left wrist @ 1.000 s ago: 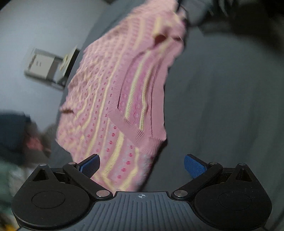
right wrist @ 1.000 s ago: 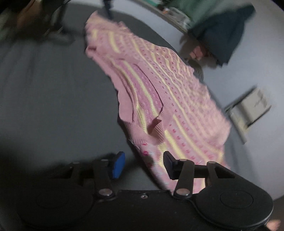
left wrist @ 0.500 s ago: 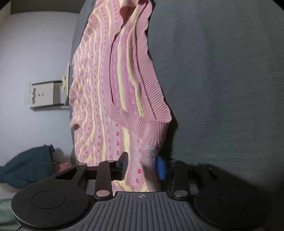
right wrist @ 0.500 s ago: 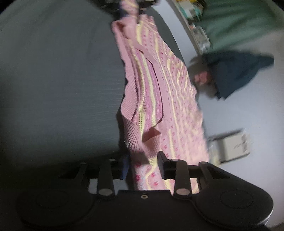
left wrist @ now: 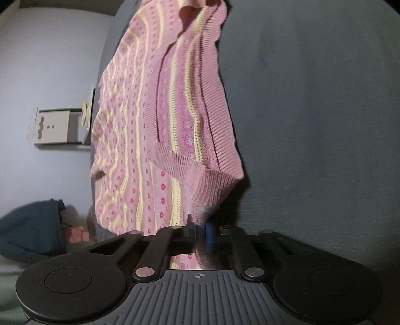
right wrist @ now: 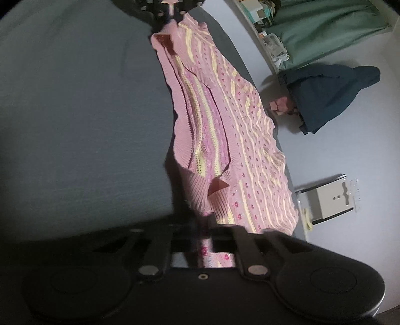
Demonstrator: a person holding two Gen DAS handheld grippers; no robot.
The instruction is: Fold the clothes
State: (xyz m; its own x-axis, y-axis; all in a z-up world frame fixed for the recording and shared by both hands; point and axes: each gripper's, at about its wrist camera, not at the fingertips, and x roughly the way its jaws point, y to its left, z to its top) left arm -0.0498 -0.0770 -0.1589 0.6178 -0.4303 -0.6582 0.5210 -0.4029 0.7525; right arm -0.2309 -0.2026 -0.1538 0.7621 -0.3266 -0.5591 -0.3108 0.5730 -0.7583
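A pink knit sweater (left wrist: 155, 140) with yellow stripes and red dots is stretched between my two grippers above a grey bed. My left gripper (left wrist: 200, 233) is shut on one ribbed corner of the sweater. My right gripper (right wrist: 203, 237) is shut on the opposite corner of the sweater (right wrist: 225, 130). In the right wrist view the left gripper (right wrist: 172, 10) shows at the top, clamped on the far end. The knit hangs folded lengthwise, with the ribbed edge toward the bed.
The grey bed surface (left wrist: 312, 125) (right wrist: 75, 112) fills one side of both views. Beside the bed the floor holds a white box (right wrist: 330, 197), a dark blue garment (right wrist: 330, 92), and a green cloth (right wrist: 325, 27) beyond it.
Both grippers went from open beside the sweater's corners to shut on them. The sweater now hangs taut and lifted between them.
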